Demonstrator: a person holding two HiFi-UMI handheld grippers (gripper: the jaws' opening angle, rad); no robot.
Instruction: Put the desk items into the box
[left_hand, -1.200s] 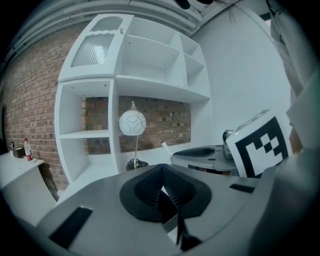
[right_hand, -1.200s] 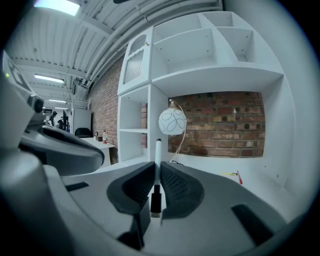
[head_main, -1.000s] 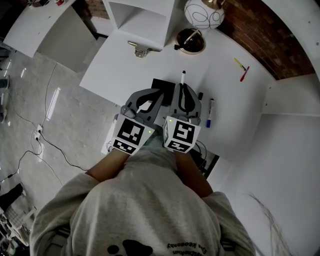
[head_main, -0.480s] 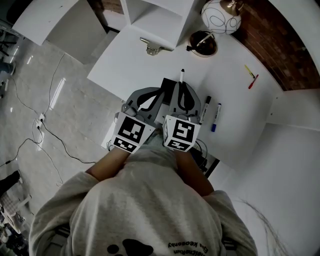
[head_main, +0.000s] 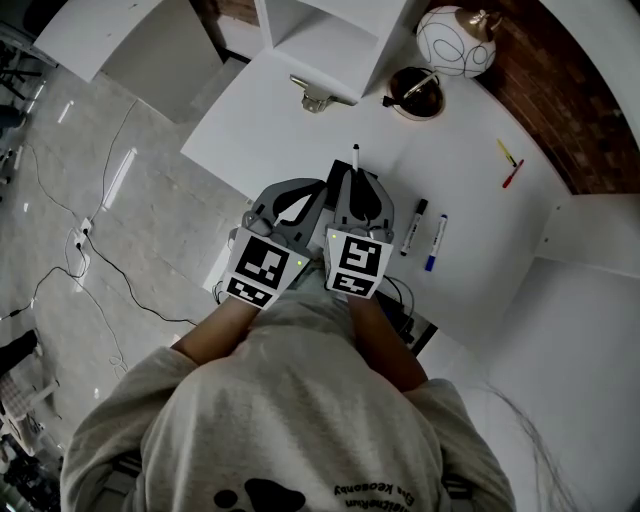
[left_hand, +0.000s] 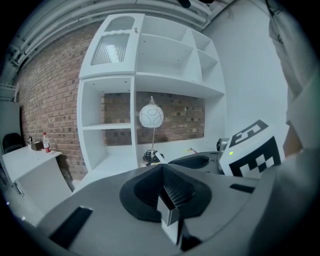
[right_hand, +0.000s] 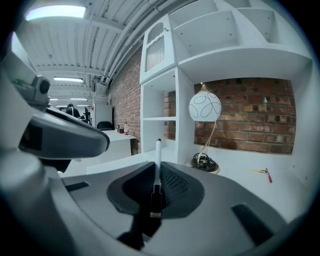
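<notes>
My right gripper (head_main: 355, 183) (right_hand: 156, 192) is shut on a white marker (head_main: 355, 158) (right_hand: 158, 160) with a dark cap, which sticks out forward past the jaws. My left gripper (head_main: 316, 192) (left_hand: 167, 197) sits close beside it, shut on a small grey upright piece (left_hand: 170, 217); I cannot tell what that piece is. A black box (head_main: 338, 171) shows partly between and beneath the two gripper tips, mostly hidden by them. On the white desk (head_main: 300, 140), a black marker (head_main: 415, 226) and a blue marker (head_main: 435, 242) lie just right of the right gripper.
A yellow pen (head_main: 507, 152) and a red pen (head_main: 514, 178) lie far right near the brick wall. A globe lamp (head_main: 455, 40), its base with coiled cable (head_main: 413, 92), a metal clip (head_main: 315, 97) and a white shelf unit (head_main: 330, 30) stand at the back.
Both grippers have sunk slightly toward the desk, still side by side. The right one has shifted left away from the two loose markers, so the black marker now shows in full.
</notes>
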